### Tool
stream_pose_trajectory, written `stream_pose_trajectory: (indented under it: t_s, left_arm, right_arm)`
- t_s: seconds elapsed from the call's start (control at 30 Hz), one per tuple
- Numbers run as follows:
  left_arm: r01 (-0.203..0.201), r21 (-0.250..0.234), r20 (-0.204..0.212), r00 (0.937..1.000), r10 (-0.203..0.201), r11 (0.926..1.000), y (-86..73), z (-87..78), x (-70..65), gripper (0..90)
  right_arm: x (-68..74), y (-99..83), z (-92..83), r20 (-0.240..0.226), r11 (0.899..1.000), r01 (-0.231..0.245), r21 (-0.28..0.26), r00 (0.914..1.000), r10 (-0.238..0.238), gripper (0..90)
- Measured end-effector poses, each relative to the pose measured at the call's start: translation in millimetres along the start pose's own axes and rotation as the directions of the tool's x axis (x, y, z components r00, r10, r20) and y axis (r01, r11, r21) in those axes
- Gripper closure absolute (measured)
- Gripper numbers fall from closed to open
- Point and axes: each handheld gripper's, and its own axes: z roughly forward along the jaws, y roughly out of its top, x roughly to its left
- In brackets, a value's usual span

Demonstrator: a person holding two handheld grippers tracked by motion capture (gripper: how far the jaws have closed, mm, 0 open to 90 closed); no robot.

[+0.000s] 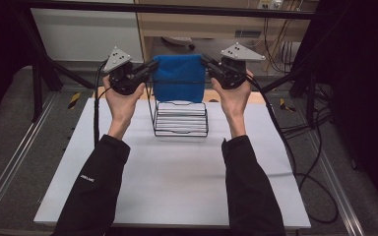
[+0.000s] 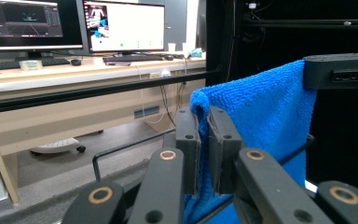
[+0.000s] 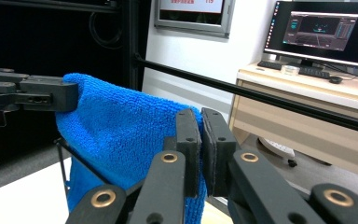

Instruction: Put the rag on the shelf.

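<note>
Two tools hold one blue cloth (image 1: 179,76) by its upper corners above the wire rack (image 1: 181,119) at the far side of the white surface (image 1: 177,182). Left tool (image 1: 151,68) is clamped on the left corner; right tool (image 1: 206,61) is clamped on the right corner. Cloth hangs slack between them, its lower part behind the rack's top rail. Judged light, soft and limp terry, not fragile; corner grips suit it, kept apart to hold it spread.

Wooden desk (image 2: 74,74) beyond the black frame bar (image 2: 98,91), monitors (image 2: 123,25) on it, keyboard (image 2: 133,58) in front, grey floor (image 2: 65,179) below.
</note>
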Motion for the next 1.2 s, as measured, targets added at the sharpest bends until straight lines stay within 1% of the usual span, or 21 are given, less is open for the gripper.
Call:
stream_pose_trajectory:
  t_s: [0.03,0.17,0.2,0.3,0.33,0.43,0.53,0.57,0.6,0.63,0.87,1.2]
  left_arm:
    - [-0.005,0.004,0.0,1.0,0.005,1.0,-0.6,-1.0,-0.3,83.6]
    - [0.001,0.019,0.009,1.0,-0.001,0.9998,-2.7,-3.1,-1.5,83.4]
    - [-0.006,0.016,0.004,1.0,0.006,0.9999,-3.0,-4.8,-1.9,83.3]
    - [-0.011,0.016,0.016,0.9998,0.011,0.9998,-4.6,-8.1,-3.7,83.3]
    - [-0.008,0.02,0.026,0.9996,0.007,0.9998,-5.5,-8.2,-4.5,83.2]
    - [-0.013,0.03,0.027,0.9996,0.012,0.9995,-7.6,-10.1,-6.1,83.1]
    - [-0.004,0.036,0.038,0.9993,0.002,0.9994,-10.3,-11.8,-7.2,82.8]
    - [-0.01,0.045,0.041,0.9991,0.008,0.999,-11.0,-12.6,-7.0,82.6]
    - [-0.003,0.048,0.043,0.9991,0.001,0.9988,-11.7,-12.4,-7.9,82.4]
    - [-0.015,0.062,0.045,0.9989,0.013,0.998,-12.2,-13.0,-7.8,82.2]
    - [-0.024,0.091,0.051,0.9985,0.019,0.9956,-17.5,-14.6,-10.3,81.9]
    - [-0.039,0.145,0.066,0.9973,0.03,0.9886,-28.0,-18.0,-8.7,80.4]
  right_arm:
    - [1.3,-0.4,-1.1,-0.005,1.0,-0.004,0.002,1.0,0.004,86.7]
    - [4.6,-1.8,-4.6,-0.017,1.0,0.006,0.009,0.9998,-0.006,86.7]
    - [5.3,-2.2,-5.6,-0.019,1.0,0.01,0.009,0.9998,-0.01,86.7]
    - [7.0,-3.5,-10.4,-0.029,1.0,0.014,0.01,0.9995,-0.014,86.7]
    - [7.3,-4.0,-11.7,-0.032,1.0,0.013,0.012,0.9994,-0.013,86.7]
    - [9.5,-5.6,-14.7,-0.038,0.999,0.022,0.024,0.9991,-0.021,86.7]
    - [11.4,-8.2,-18.3,-0.049,0.999,0.019,0.033,0.9987,-0.017,86.6]
    - [11.4,-9.4,-19.2,-0.054,0.999,0.02,0.037,0.9984,-0.018,86.6]
    - [12.0,-10.7,-20.0,-0.056,0.999,0.014,0.042,0.9984,-0.011,86.6]
    - [12.4,-12.1,-20.7,-0.057,0.999,0.01,0.048,0.9984,-0.008,86.6]
    - [14.3,-19.2,-24.0,-0.076,0.997,0.009,0.076,0.9971,-0.003,86.6]
    - [17.8,-26.2,-26.6,-0.112,0.993,0.018,0.113,0.9936,-0.005,86.5]
